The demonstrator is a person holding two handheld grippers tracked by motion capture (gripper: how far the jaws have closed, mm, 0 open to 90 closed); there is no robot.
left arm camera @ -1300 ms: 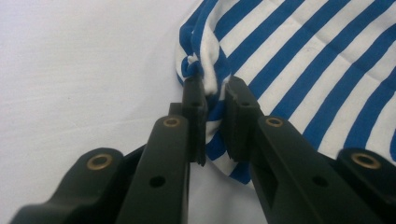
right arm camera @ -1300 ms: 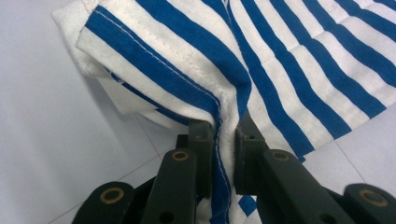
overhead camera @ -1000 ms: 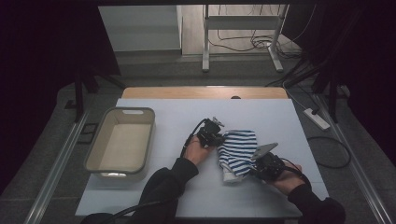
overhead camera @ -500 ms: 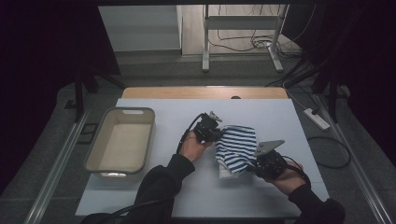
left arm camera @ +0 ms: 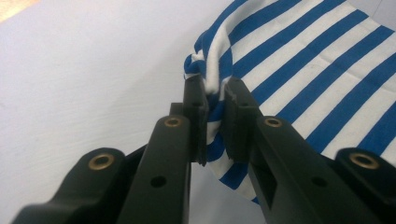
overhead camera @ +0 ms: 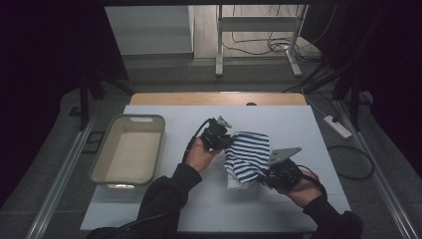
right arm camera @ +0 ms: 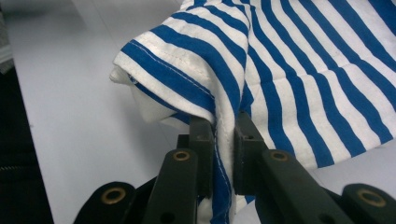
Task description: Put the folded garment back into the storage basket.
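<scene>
A blue-and-white striped cloth (overhead camera: 247, 158) hangs stretched between both grippers above the white table (overhead camera: 164, 209), right of an empty beige plastic tub (overhead camera: 128, 155). The left gripper (left arm camera: 214, 100) has its jaws clamped on one bunched edge; the right gripper (right arm camera: 224, 133) pinches a hemmed edge likewise.

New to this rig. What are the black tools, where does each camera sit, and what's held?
A person holds a two-jaw gripper in each hand. The high view looks down on the table: left gripper, right gripper, a beige tub at the left. The other two views come from cameras riding on the grippers, looking along their black jaws. Left gripper and right gripper are each shut on an edge of the striped cloth, holding it between them above the table.
</scene>
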